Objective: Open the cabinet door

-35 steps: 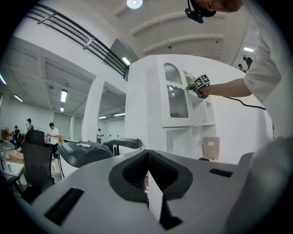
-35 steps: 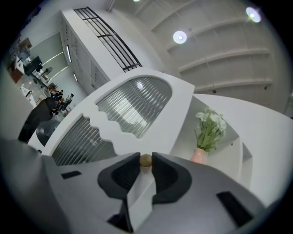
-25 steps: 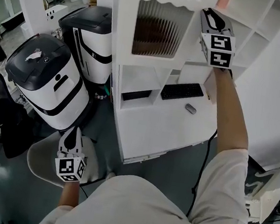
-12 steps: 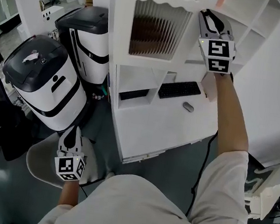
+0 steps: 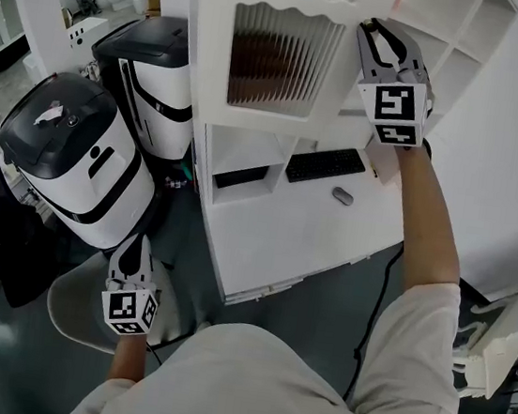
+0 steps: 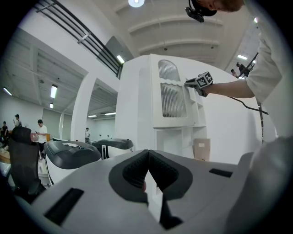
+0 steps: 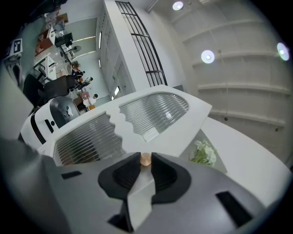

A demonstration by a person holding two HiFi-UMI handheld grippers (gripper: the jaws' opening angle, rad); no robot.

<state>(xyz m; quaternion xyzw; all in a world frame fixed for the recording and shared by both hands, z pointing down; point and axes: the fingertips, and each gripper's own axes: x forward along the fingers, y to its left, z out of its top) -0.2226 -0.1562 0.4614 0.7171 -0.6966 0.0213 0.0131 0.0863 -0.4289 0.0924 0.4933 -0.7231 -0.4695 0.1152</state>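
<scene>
The right gripper (image 5: 383, 42) pinches the small knob (image 7: 145, 158) on the ajar cabinet door (image 5: 277, 57), while the left gripper (image 6: 148, 172) hangs pressed together.

White cabinet door with ribbed glass panes (image 5: 279, 57): top cut by head view's upper edge. Small round copper-coloured knob (image 7: 145, 158): only top shows, rest buried between dark pads of right gripper (image 7: 145, 162); in head view knob hidden behind that gripper. Dark flat object in lower shelf compartment (image 5: 239, 177): cannot tell what. Small grey oval object on white desk (image 5: 341, 195): too small to identify. Pale round chair seat (image 5: 72, 295): partly covered by left gripper (image 5: 130, 249). Distant standing people (image 6: 41, 132): too small for detail.
</scene>
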